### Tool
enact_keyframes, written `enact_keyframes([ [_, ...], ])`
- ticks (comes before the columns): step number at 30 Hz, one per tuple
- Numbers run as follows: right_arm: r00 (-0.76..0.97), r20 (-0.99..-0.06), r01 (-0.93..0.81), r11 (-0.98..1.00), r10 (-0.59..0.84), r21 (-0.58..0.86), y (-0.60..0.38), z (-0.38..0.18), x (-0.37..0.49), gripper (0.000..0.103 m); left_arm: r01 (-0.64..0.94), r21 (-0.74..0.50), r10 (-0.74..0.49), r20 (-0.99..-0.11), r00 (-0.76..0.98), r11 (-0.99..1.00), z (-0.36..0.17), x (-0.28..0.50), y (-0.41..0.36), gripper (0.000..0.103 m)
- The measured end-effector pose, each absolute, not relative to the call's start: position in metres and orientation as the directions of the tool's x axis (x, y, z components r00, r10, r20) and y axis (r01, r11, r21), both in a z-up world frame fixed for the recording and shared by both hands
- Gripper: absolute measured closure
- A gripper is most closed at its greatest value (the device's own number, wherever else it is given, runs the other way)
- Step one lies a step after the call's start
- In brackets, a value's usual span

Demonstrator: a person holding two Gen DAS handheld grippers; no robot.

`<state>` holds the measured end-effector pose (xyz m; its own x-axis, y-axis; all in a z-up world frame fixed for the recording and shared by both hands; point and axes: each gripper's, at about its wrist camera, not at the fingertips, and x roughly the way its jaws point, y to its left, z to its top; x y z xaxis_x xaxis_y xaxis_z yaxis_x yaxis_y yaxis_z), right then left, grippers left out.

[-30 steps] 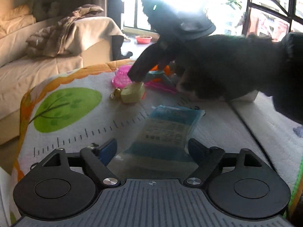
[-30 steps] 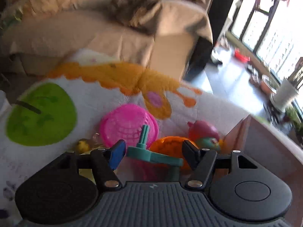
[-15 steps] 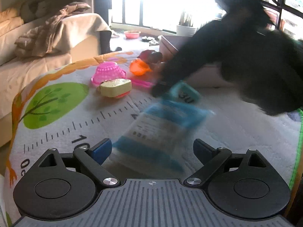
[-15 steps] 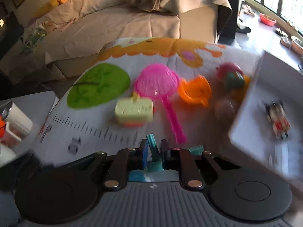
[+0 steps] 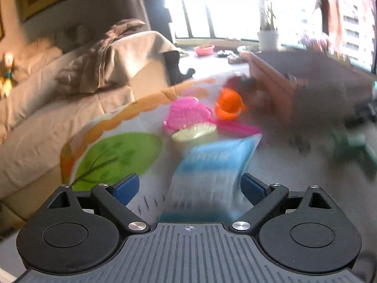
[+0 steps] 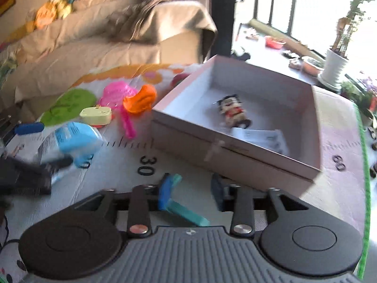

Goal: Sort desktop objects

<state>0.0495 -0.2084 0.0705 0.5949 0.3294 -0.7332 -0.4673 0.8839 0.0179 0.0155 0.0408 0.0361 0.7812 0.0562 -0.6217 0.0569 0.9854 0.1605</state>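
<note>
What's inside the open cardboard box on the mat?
The box holds a small doll figure lying on its floor and a white printed sheet beside it. The near wall hides the floor strip just behind it, so anything there cannot be seen.

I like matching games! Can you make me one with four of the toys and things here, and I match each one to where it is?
Things:
1. doll
2. teal toy
3. blue packet
4. orange cup

Places:
A. between the fingers of the left claw
B. on the mat beside the pink strainer
C. inside the cardboard box
D. by the left finger of the right claw, whose jaws have just been opening

Pairs: 1-C, 2-D, 3-A, 4-B
</note>
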Motion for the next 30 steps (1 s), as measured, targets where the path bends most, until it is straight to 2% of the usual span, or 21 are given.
enact_keyframes([
  [3, 0.63, -0.706, -0.444, 0.896, 0.323, 0.013, -0.222, 0.068, 0.039, 0.045, 0.075, -0.009, -0.064, -0.625, 0.778, 0.997, 0.054, 0.037, 0.053, 0.006],
  [8, 0.649, -0.708, -0.411, 0.911, 0.279, -0.017, -0.232, 0.052, 0.022, 0.038, -0.077, 0.02, 0.071, -0.679, 0.731, 0.997, 0.048, 0.092, 0.053, 0.008],
  [9, 0.649, -0.709, -0.409, 0.913, 0.276, -0.019, -0.233, 0.049, 0.019, 0.038, -0.093, 0.025, 0.083, -0.7, 0.709, 0.995, 0.042, 0.105, 0.052, 0.012],
  [11, 0.653, -0.707, -0.408, 0.912, 0.271, -0.027, -0.234, 0.045, 0.011, 0.037, -0.112, 0.048, 0.111, -0.729, 0.676, 0.993, 0.033, 0.118, 0.051, 0.027],
  [12, 0.657, -0.704, -0.409, 0.912, 0.271, -0.031, -0.235, 0.043, 0.007, 0.037, -0.113, 0.047, 0.111, -0.735, 0.669, 0.992, 0.031, 0.121, 0.051, 0.041],
  [13, 0.66, -0.701, -0.41, 0.911, 0.272, -0.033, -0.236, 0.042, 0.004, 0.037, -0.112, 0.046, 0.11, -0.736, 0.668, 0.993, 0.029, 0.121, 0.05, 0.04],
  [16, 0.667, -0.689, -0.415, 0.91, 0.284, -0.026, -0.242, 0.042, -0.003, 0.036, -0.096, 0.066, 0.115, -0.705, 0.7, 0.993, 0.035, 0.111, 0.047, 0.041],
  [18, 0.668, -0.682, -0.421, 0.907, 0.298, -0.017, -0.242, 0.043, -0.004, 0.034, -0.076, 0.095, 0.12, -0.653, 0.748, 0.993, 0.051, 0.097, 0.037, 0.041],
  [20, 0.666, -0.681, -0.427, 0.904, 0.305, -0.014, -0.24, 0.041, -0.002, 0.034, -0.015, 0.082, 0.061, -0.603, 0.795, 0.997, 0.072, 0.076, 0.025, 0.041],
  [23, 0.66, -0.684, -0.428, 0.904, 0.312, -0.002, -0.237, 0.037, 0.004, 0.034, 0.151, 0.023, -0.111, -0.569, 0.815, 0.988, 0.094, 0.036, 0.005, 0.041],
  [26, 0.666, -0.68, -0.423, 0.906, 0.308, -0.003, -0.234, 0.032, 0.009, 0.035, 0.276, 0.013, -0.214, -0.595, 0.775, 0.961, 0.085, 0.003, -0.016, 0.041],
  [27, 0.669, -0.681, -0.415, 0.91, 0.298, -0.01, -0.233, 0.03, 0.012, 0.041, 0.3, 0.014, -0.228, -0.614, 0.755, 0.954, 0.077, -0.004, -0.021, 0.041],
  [28, 0.668, -0.686, -0.411, 0.912, 0.289, -0.016, -0.232, 0.028, 0.014, 0.054, 0.315, 0.018, -0.233, -0.632, 0.739, 0.949, 0.069, -0.01, -0.026, 0.04],
  [30, 0.66, -0.692, -0.413, 0.911, 0.293, -0.007, -0.232, 0.029, 0.014, 0.059, 0.327, 0.04, -0.218, -0.667, 0.712, 0.944, 0.051, -0.019, -0.032, 0.04],
])
